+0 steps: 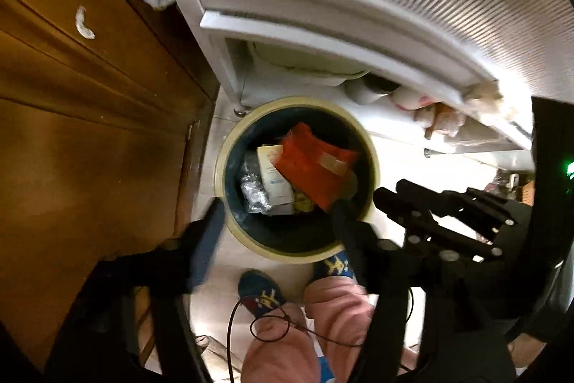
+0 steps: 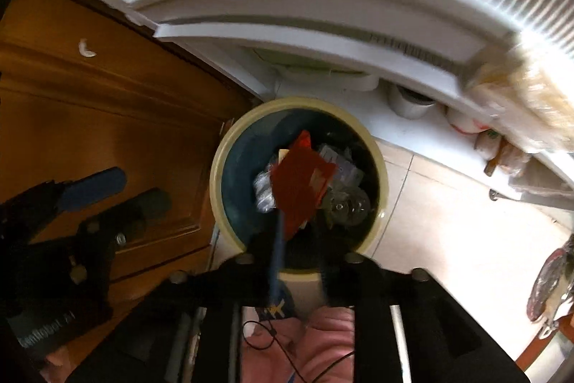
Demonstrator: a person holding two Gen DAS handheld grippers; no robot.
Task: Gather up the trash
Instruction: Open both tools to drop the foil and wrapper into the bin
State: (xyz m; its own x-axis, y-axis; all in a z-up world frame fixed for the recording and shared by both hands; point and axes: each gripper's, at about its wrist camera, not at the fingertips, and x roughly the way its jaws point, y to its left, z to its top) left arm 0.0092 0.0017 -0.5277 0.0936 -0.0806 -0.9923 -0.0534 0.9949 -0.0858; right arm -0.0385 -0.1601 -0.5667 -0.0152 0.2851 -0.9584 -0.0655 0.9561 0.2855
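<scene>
A round bin (image 1: 229, 153) (image 2: 219, 167) with a cream rim and a dark liner stands on the floor right below both grippers. In it lie a red packet (image 1: 315, 167) (image 2: 301, 185), a white box (image 1: 274, 178) and crumpled clear plastic (image 1: 253, 189). My left gripper (image 1: 276, 207) (image 2: 143, 189) hangs over the bin's near rim, open wide with nothing between its blue pads. My right gripper (image 2: 299, 232) (image 1: 389, 194) points down at the packet with its jaws a narrow gap apart. The packet's lower corner sits just past the fingertips, and the left wrist view shows it apart from them.
A brown wooden cabinet (image 1: 89, 117) fills the left. A white ribbed door (image 1: 358, 6) hangs over cups and jars (image 1: 369, 92) behind the bin. A person's feet in blue socks (image 1: 262, 293) and pink trousers (image 1: 337, 318) stand at the bin's near side, with a thin cable (image 1: 272, 322).
</scene>
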